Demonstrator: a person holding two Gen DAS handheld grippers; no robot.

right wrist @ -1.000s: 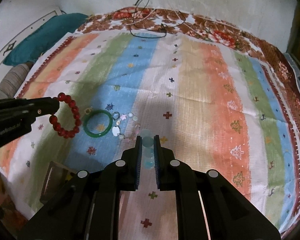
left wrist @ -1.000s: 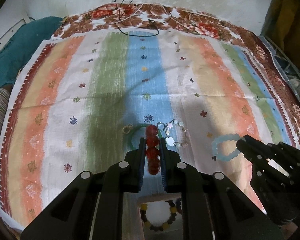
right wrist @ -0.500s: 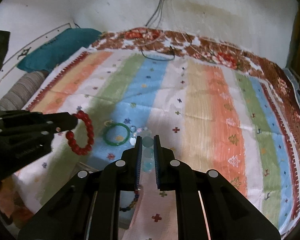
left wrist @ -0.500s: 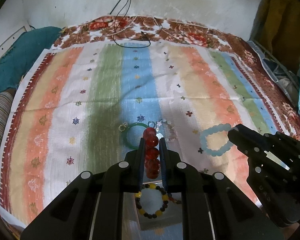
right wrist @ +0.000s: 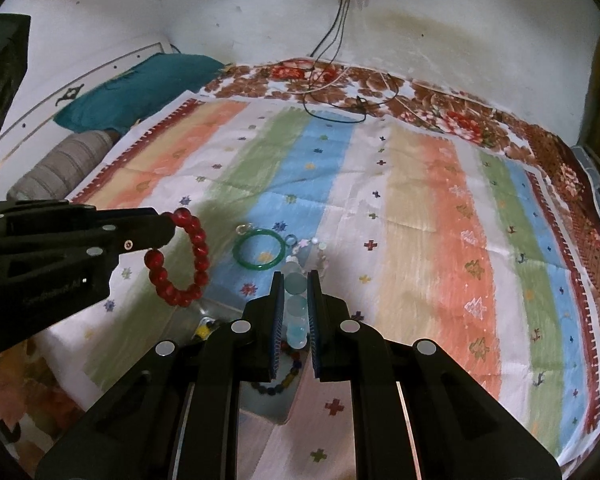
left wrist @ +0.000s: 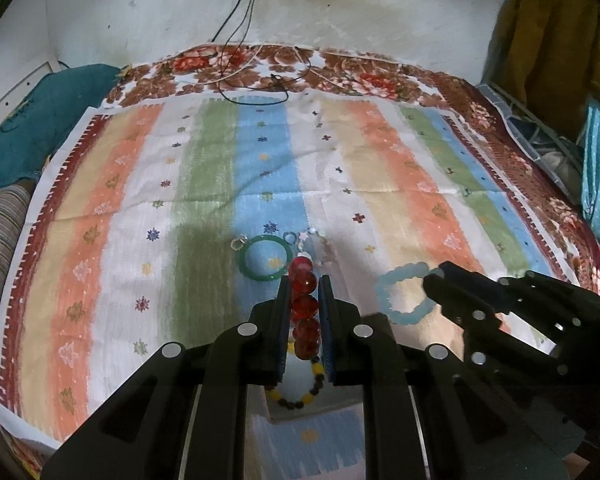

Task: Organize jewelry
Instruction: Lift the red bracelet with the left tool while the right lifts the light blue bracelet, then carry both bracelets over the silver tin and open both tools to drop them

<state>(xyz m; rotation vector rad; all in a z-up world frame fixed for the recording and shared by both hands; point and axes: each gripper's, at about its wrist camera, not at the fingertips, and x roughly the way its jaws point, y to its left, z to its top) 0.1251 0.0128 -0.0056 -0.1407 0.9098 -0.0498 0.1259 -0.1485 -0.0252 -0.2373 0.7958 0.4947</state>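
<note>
My left gripper (left wrist: pixel 304 284) is shut on a red bead bracelet (left wrist: pixel 305 304) and holds it in the air; it also shows in the right wrist view (right wrist: pixel 184 258). My right gripper (right wrist: pixel 292 280) is shut on a pale blue bead bracelet (right wrist: pixel 296 300), seen as a ring in the left wrist view (left wrist: pixel 402 294). Below both, a clear box (left wrist: pixel 374 398) holds a yellow and dark bead bracelet (left wrist: pixel 300 396). A green bangle (left wrist: pixel 266 257) and a small white charm bracelet (left wrist: pixel 318 246) lie on the striped cloth (left wrist: pixel 204 200) beyond.
A teal pillow (right wrist: pixel 140 88) and a striped bolster (right wrist: pixel 60 168) lie at the left edge. Black and white cables (right wrist: pixel 340 100) trail from a wall socket onto the far floral border. Clothes hang at the far right (left wrist: pixel 548 40).
Both grippers have risen and drawn back toward the near edge with their bracelets. The clear box with the yellow and dark bracelet has come further into view beneath them.
</note>
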